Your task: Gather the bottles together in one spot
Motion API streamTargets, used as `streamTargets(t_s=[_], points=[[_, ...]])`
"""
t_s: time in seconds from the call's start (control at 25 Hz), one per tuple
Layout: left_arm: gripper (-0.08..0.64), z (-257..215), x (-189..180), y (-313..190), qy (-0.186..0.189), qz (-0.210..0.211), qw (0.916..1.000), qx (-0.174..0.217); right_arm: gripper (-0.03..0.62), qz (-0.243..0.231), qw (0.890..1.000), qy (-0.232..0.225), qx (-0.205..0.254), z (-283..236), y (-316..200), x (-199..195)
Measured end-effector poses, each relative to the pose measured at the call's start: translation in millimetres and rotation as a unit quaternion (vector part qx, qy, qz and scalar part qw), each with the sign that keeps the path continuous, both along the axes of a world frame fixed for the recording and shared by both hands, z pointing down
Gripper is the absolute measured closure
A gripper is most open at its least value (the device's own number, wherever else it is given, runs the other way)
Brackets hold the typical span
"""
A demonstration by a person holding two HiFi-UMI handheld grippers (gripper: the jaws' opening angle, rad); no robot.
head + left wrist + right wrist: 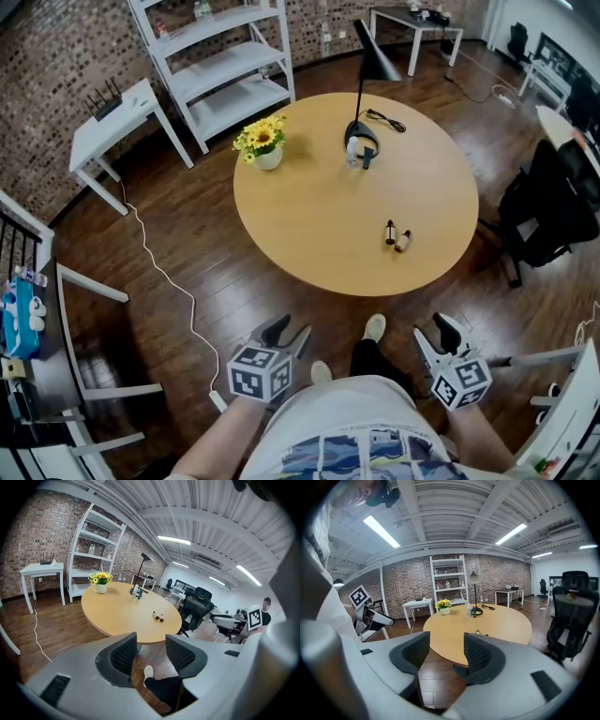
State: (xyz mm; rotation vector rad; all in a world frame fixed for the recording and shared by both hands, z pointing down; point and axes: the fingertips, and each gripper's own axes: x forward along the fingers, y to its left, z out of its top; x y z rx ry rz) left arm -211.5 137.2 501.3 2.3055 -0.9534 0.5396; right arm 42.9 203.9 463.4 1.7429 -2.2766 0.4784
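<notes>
Two small dark bottles [390, 232] [403, 241] lie side by side on the round wooden table [309, 216], toward its near right. A clear bottle [352, 150] and a dark one [367, 157] stand by the lamp base at the far side. Both grippers hang low in front of the person, short of the table's edge. My left gripper [289, 333] is open and empty, as its own view shows [150, 656]. My right gripper [431, 330] is open and empty too [446, 653]. In the left gripper view the lying bottles [158, 616] are far ahead.
A pot of yellow flowers [265, 145] and a black desk lamp [361, 94] with its cord stand on the table. A black office chair [548, 211] is at the right, a white shelf unit [220, 66] and a small white table [112, 127] behind. A white cable [169, 281] runs along the floor.
</notes>
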Motion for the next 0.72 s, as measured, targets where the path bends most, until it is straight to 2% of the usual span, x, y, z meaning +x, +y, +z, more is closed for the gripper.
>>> streamTargets(t_s=[0.16, 0.36, 0.52, 0.72], points=[[0.377, 8.7, 7.2, -7.2, -0.009, -0.005, 0.9999, -0.007, 0.342, -0.004, 1.000, -0.001, -0.005, 2.3, -7.1, 11.8], [0.376, 21.2, 42.4, -28.9, -0.016, 0.010, 0.9996, -0.020, 0.342, 0.004, 1.000, -0.007, -0.015, 11.1, -25.7, 42.4], [0.376, 30.3, 90.1, -56.0, -0.031, 0.023, 0.9989, -0.026, 0.342, -0.004, 1.000, -0.013, -0.027, 19.3, -49.1, 74.6], [0.377, 51.2, 171.7, -110.5, -0.050, 0.038, 0.9973, -0.038, 0.342, -0.031, 0.999, -0.018, -0.027, 22.0, -94.3, 116.1]])
